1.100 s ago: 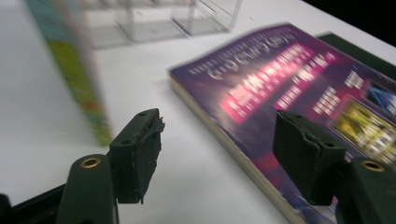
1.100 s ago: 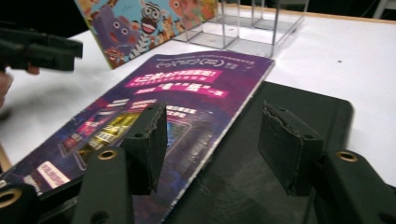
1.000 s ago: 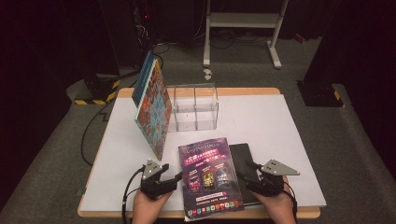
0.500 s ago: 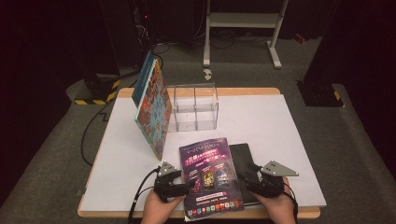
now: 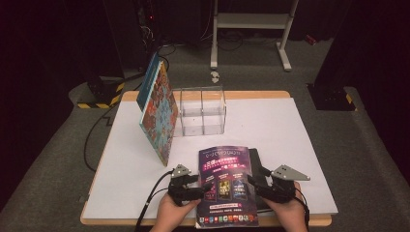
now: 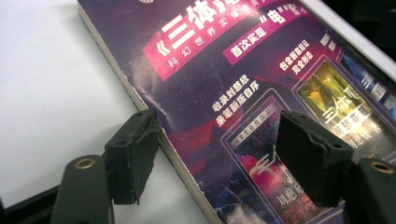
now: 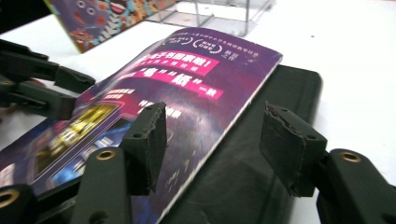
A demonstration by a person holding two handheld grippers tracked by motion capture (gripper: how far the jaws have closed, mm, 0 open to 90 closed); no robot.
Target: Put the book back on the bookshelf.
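Both grippers (image 5: 205,187) (image 5: 255,183) gape, unclamped, astride the glossy purple magazine's (image 5: 226,186) side edges.

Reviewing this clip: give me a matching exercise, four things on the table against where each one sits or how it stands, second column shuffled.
Things:
1. purple magazine
2. black book
3. clear box
4. patterned book

Places or states:
A. stands tilted at the table's left, beside the clear box
B. lies flat between the two grippers
C. stands at the far middle of the table, empty
D. lies under the magazine, showing at its right edge

Pairs: 1-B, 2-D, 3-C, 4-A
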